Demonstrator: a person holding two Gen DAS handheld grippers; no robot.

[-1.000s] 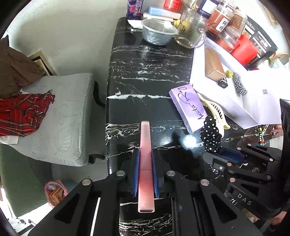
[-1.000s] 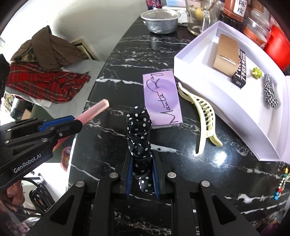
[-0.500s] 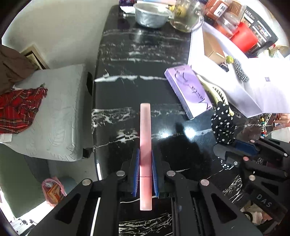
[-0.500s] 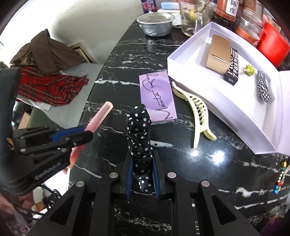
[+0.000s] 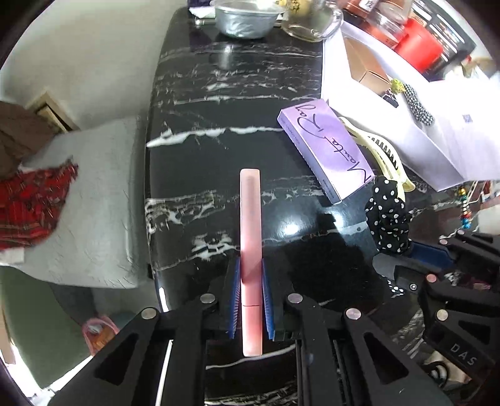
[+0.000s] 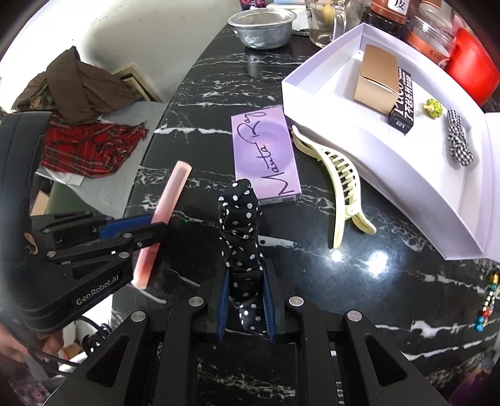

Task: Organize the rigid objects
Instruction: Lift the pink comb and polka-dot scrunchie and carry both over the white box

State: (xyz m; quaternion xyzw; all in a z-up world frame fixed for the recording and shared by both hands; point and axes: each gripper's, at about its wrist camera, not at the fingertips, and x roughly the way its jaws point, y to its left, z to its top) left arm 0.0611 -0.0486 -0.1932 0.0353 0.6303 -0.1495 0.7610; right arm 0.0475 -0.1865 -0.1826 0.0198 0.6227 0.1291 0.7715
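black marble table [image 5: 237, 103], grey chair [image 5: 103, 200] (left)

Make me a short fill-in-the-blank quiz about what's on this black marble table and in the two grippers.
1. The left gripper is shut on a long ____ stick.
2. The right gripper is shut on a black fabric scrunchie with white ____.
3. The cream plastic claw clip lies between the purple flat box and the ____ tray.

Answers: pink; dots; white

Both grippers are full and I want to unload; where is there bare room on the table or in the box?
Bare marble runs from the metal bowl down to the purple box. The white tray has free floor near its front wall. It is crowded around the cream hair claw.
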